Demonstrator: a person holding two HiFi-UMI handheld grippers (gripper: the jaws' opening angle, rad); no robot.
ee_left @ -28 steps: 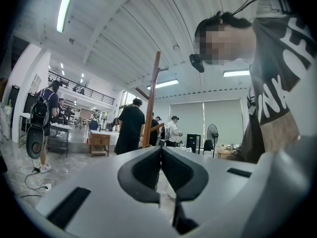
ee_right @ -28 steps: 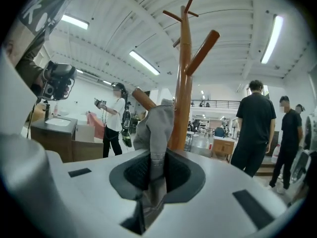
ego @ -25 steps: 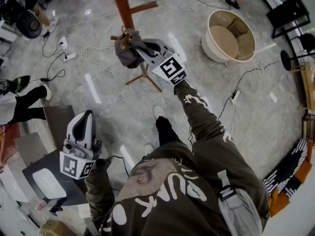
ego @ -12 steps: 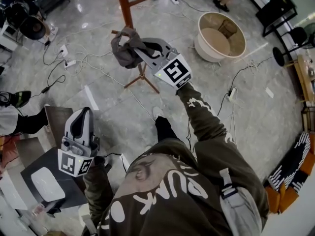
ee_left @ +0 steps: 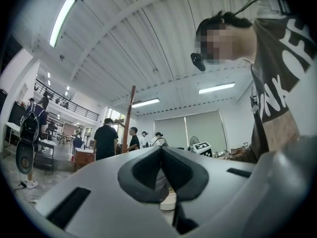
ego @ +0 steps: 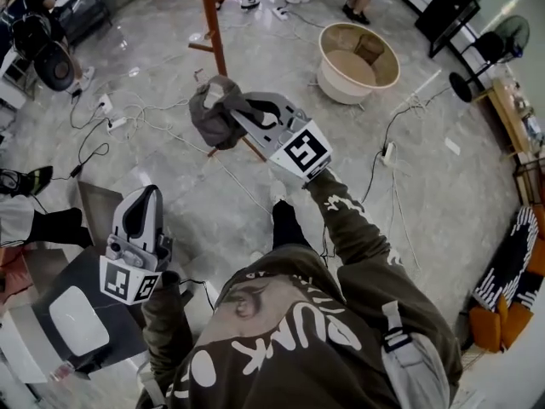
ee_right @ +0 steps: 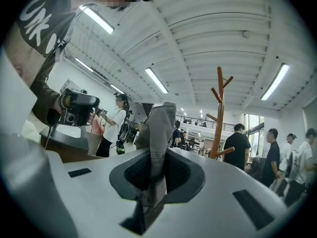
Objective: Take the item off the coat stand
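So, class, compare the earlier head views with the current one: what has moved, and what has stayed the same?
The right gripper has pulled the grey cloth off the coat stand, toward the person. Its tongs stay shut on the cloth; the left gripper stays low, shut and empty.

The cloth (ego: pixel 207 113) sits between the jaws of the right tool (ego: pixel 234 109), out in front of the person, with the coat stand (ego: pixel 210 20) on the floor just behind it and apart from it. To the right of the stand, further along the floor (ego: pixel 443 203), stands a round tub (ego: pixel 358 58), with cables (ego: pixel 387 156) trailing between the tub and the person. The left tool (ego: pixel 146 196) is low at the person's left, above the near edge of a desk (ego: pixel 51 292).
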